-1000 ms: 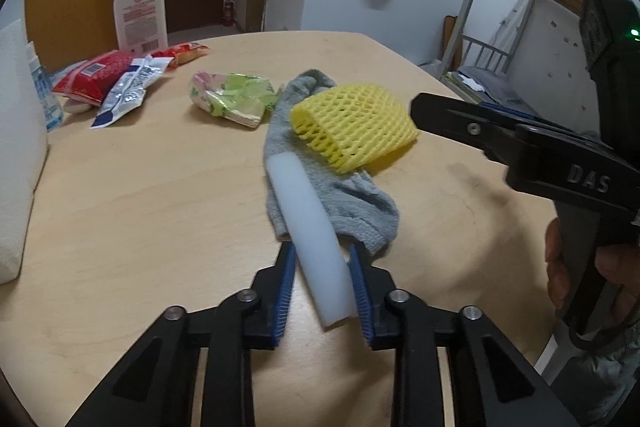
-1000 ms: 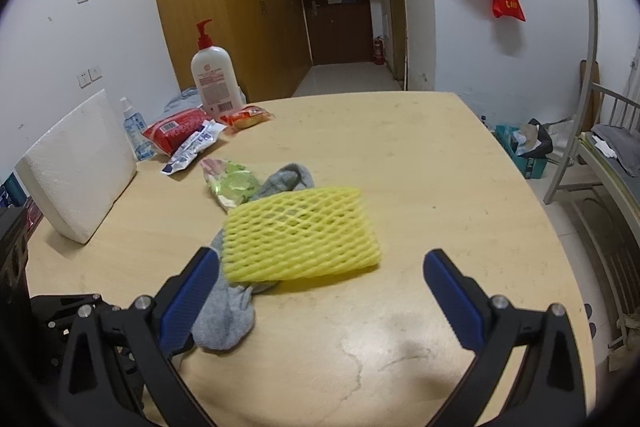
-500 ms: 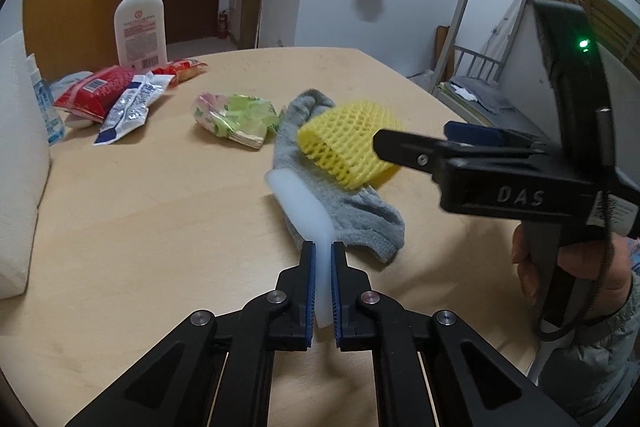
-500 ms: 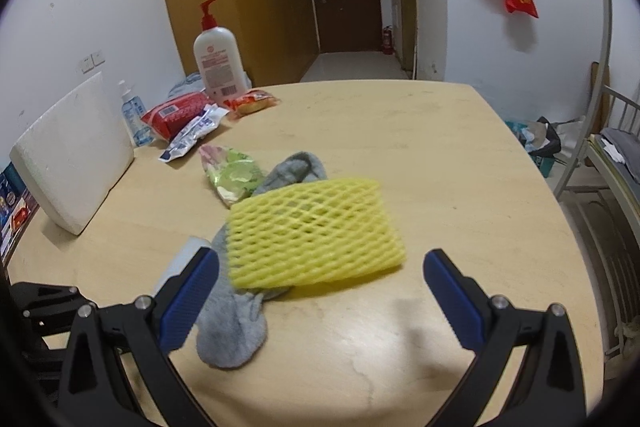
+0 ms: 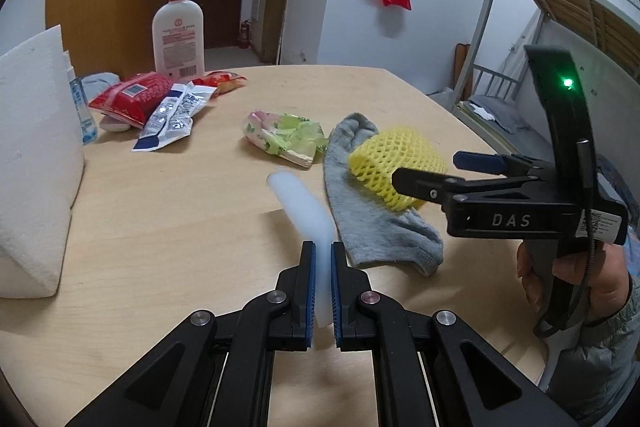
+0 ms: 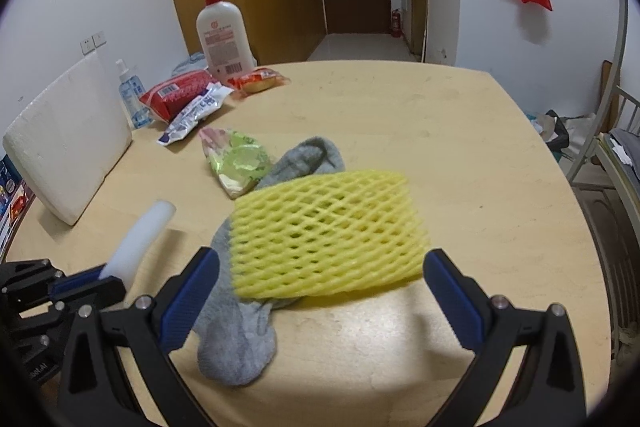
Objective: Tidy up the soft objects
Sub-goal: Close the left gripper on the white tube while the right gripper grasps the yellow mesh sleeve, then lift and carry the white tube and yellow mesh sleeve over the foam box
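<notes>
My left gripper (image 5: 321, 259) is shut on a white foam tube (image 5: 301, 203), pinching its near end flat; the tube slants up off the table, also visible as the white foam tube (image 6: 138, 235) at the left of the right wrist view. A grey sock (image 5: 372, 223) lies on the wooden table (image 5: 160, 211) with a yellow foam net sleeve (image 6: 328, 233) resting on it. My right gripper (image 6: 320, 301) is open wide, its blue pads (image 6: 188, 301) on either side of the net's near edge, not touching it.
A green-and-pink wrapper (image 5: 286, 137) lies just beyond the sock. Farther back are red and white snack packets (image 5: 156, 105), a white pump bottle (image 5: 179, 31) and a small blue bottle (image 6: 130, 95). A white foam board (image 5: 32, 155) stands at the left. A bunk bed (image 5: 568, 11) is right.
My left gripper closed on the white tube, squeezed it flat and lifted it off the sock, leftward. My right gripper came closer to the yellow net, still open.
</notes>
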`<action>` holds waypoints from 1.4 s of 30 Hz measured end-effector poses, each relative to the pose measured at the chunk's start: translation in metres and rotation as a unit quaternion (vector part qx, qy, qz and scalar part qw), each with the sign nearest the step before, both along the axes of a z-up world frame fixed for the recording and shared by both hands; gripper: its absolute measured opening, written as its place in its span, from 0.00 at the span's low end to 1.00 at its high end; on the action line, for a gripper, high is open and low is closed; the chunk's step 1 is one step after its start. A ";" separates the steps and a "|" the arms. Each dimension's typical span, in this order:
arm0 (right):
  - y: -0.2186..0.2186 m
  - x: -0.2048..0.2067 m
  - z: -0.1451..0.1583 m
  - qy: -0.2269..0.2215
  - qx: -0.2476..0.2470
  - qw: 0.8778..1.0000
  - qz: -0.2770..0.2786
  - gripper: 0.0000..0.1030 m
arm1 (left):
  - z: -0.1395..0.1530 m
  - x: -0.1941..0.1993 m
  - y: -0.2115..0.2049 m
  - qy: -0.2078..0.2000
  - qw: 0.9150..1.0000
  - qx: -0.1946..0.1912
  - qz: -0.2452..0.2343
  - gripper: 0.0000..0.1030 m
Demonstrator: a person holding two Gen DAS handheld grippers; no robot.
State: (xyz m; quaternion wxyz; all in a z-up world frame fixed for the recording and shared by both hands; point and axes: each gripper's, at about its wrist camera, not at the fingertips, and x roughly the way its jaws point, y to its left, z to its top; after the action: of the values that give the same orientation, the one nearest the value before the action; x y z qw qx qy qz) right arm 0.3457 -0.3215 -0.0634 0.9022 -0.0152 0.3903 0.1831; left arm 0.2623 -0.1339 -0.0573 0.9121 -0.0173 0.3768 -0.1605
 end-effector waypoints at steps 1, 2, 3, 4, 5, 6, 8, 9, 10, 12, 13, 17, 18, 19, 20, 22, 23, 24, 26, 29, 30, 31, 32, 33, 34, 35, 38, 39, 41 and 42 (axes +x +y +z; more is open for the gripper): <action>0.001 0.002 -0.002 0.006 0.002 1.000 0.001 0.97 | 0.001 0.000 0.001 -0.001 1.000 0.000 0.000 0.07; 0.001 0.003 -0.003 0.010 0.000 1.000 -0.001 0.90 | 0.001 -0.001 0.002 -0.002 1.000 -0.001 0.001 0.07; 0.001 0.004 -0.005 0.014 -0.005 1.000 -0.002 0.80 | 0.001 -0.001 0.003 -0.003 1.000 0.000 0.003 0.07; 0.002 0.005 -0.007 0.016 -0.008 1.000 -0.002 0.76 | 0.002 -0.001 0.004 -0.004 1.000 0.000 0.004 0.07; 0.003 0.005 -0.008 0.019 -0.011 1.000 -0.002 0.71 | 0.002 -0.001 0.004 -0.004 1.000 -0.001 0.006 0.07; 0.004 0.006 -0.009 0.019 -0.018 1.000 -0.004 0.66 | 0.002 -0.002 0.006 -0.004 1.000 -0.002 0.008 0.07; 0.005 0.005 -0.008 0.016 -0.030 0.999 -0.009 0.51 | 0.002 -0.002 0.007 -0.003 1.000 0.000 0.011 0.07; 0.002 0.004 -0.007 0.014 -0.019 1.000 -0.009 0.35 | 0.001 -0.002 0.008 -0.002 1.000 0.000 0.013 0.07; -0.001 0.003 -0.005 0.013 -0.011 1.000 -0.011 0.27 | 0.001 -0.002 0.008 -0.002 1.000 -0.001 0.014 0.07; -0.008 -0.003 0.002 -0.005 -0.001 1.000 -0.022 0.24 | 0.003 -0.003 0.010 -0.004 1.000 -0.001 0.019 0.07; -0.010 -0.005 0.005 -0.010 0.006 1.000 -0.022 0.24 | 0.004 -0.003 0.011 -0.005 1.000 -0.001 0.021 0.07; -0.019 -0.016 0.018 -0.029 0.027 0.999 -0.029 0.24 | 0.010 -0.005 0.015 -0.016 1.000 0.004 0.027 0.07; -0.019 -0.019 0.021 -0.033 0.031 0.999 -0.029 0.24 | 0.012 -0.006 0.015 -0.018 0.999 0.004 0.027 0.07; -0.018 -0.020 0.023 -0.035 0.033 0.998 -0.026 0.24 | 0.014 -0.008 0.016 -0.022 0.999 0.005 0.027 0.07; -0.018 -0.024 0.027 -0.040 0.034 0.998 -0.025 0.24 | 0.017 -0.010 0.016 -0.026 0.999 0.006 0.028 0.07; -0.016 -0.031 0.034 -0.049 0.037 0.998 -0.021 0.24 | 0.022 -0.013 0.017 -0.033 0.999 0.005 0.028 0.07; -0.016 -0.036 0.037 -0.054 0.038 0.998 -0.019 0.24 | 0.023 -0.015 0.017 -0.035 0.999 0.005 0.028 0.07; -0.015 -0.038 0.039 -0.057 0.040 0.997 -0.018 0.24 | 0.026 -0.018 0.017 -0.040 0.999 0.005 0.029 0.07; -0.014 -0.045 0.045 -0.064 0.043 0.997 -0.019 0.24 | 0.030 -0.023 0.018 -0.046 0.998 0.005 0.030 0.07; -0.012 -0.051 0.050 -0.069 0.041 0.997 -0.022 0.24 | 0.035 -0.031 0.020 -0.053 0.998 0.007 0.033 0.07; -0.012 -0.055 0.053 -0.070 0.044 0.996 -0.023 0.24 | 0.037 -0.034 0.020 -0.055 0.998 0.007 0.035 0.07; -0.012 -0.058 0.054 -0.073 0.045 0.996 -0.023 0.24 | 0.040 -0.038 0.022 -0.059 0.997 0.007 0.038 0.07; -0.013 -0.062 0.056 -0.077 0.045 0.996 -0.023 0.24 | 0.041 -0.040 0.023 -0.061 0.997 0.007 0.041 0.07; -0.013 -0.066 0.058 -0.082 0.046 0.995 -0.022 0.24 | 0.042 -0.043 0.024 -0.064 0.997 0.007 0.043 0.07; -0.013 -0.069 0.060 -0.084 0.048 0.995 -0.021 0.24 | 0.044 -0.046 0.025 -0.067 0.997 0.008 0.045 0.07; -0.013 -0.073 0.062 -0.086 0.051 0.995 -0.020 0.24 | 0.046 -0.048 0.026 -0.070 0.996 0.009 0.047 0.07; -0.012 -0.084 0.069 -0.098 0.054 0.994 -0.019 0.24 | 0.051 -0.056 0.029 -0.077 0.996 0.011 0.051 0.07; -0.011 -0.088 0.072 -0.104 0.055 0.993 -0.018 0.24 | 0.053 -0.059 0.029 -0.079 0.995 0.011 0.052 0.07; -0.011 -0.094 0.076 -0.110 0.057 0.992 -0.016 0.24 | 0.058 -0.064 0.031 -0.086 0.995 0.012 0.053 0.07; -0.009 -0.098 0.078 -0.115 0.057 0.992 -0.014 0.24 | 0.060 -0.068 0.031 -0.091 0.994 0.013 0.054 0.07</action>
State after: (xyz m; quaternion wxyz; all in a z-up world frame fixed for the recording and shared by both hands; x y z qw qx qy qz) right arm 0.2476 -0.3307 0.0148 0.9431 0.0204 0.2729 0.1888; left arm 0.1946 -0.1025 0.0030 0.9499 -0.0112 0.2932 -0.1075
